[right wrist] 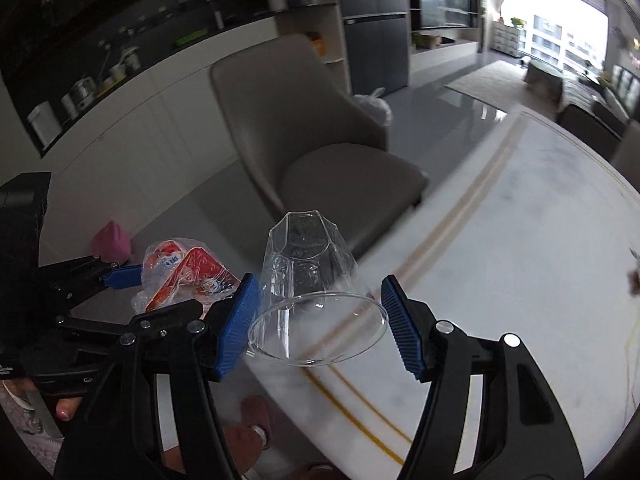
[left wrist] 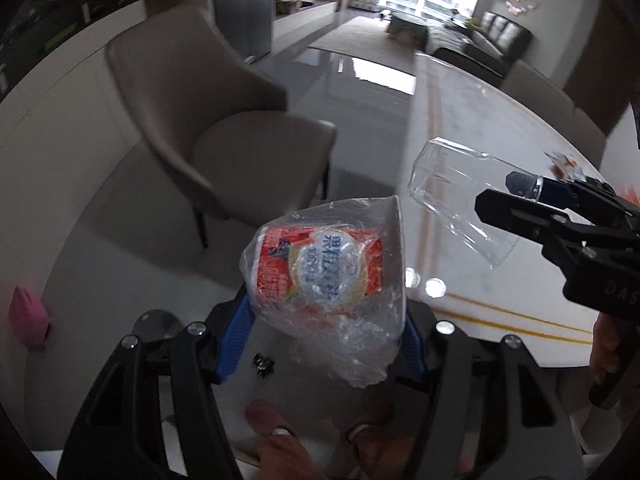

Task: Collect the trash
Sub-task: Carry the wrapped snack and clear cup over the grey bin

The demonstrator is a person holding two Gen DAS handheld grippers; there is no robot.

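A crumpled clear plastic bag [left wrist: 332, 280] with a red and white cup inside hangs in the air, and my left gripper [left wrist: 324, 320] is shut on it between its blue pads. The right wrist view shows the same bag [right wrist: 180, 276] and left gripper [right wrist: 160, 292] at the lower left. My right gripper [right wrist: 316, 320] is shut on a clear plastic cup [right wrist: 308, 264], gripped near its open rim with the base pointing away. The left wrist view has the cup [left wrist: 452, 192] and right gripper [left wrist: 508, 196] at the right, over the table edge.
A white marble table [right wrist: 520, 260] with gold lines fills the right, with a small scrap [left wrist: 562, 164] far along it. A grey chair [left wrist: 224, 132] stands on the glossy floor beside it. A pink object [left wrist: 28, 316] lies on the floor. A white bag [right wrist: 376, 106] sits behind the chair. The person's slippered feet [left wrist: 280, 432] are below.
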